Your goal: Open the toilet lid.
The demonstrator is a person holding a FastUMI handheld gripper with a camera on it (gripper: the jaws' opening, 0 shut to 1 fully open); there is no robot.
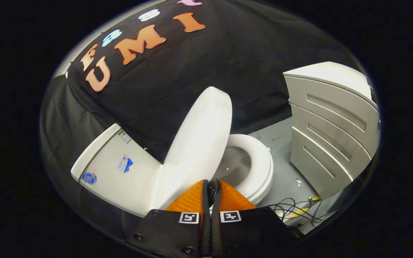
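Black cloth walls the booth behind a white ceramic toilet (149,179) standing on a grey floor (281,172), with a pale grey cabinet with ribbed drawer fronts (332,132) to one side and a tangle of dark cables (296,209) near its foot. Your gripper (212,186) has its two fingers drawn together, with a sliver of gap between them and nothing gripped that you can make out. Just ahead of the fingers rises the smooth white oval toilet lid (199,143), lifted well clear of the white seat ring (258,165), which remains down around the bowl. The lid is tilted toward the boxy white cistern (117,168) but appears short of resting against it. Judged from this, you are late in the lifting step. The next move calls for pushing the lid's underside on toward the cistern until it leans there, gently enough not to slam it.
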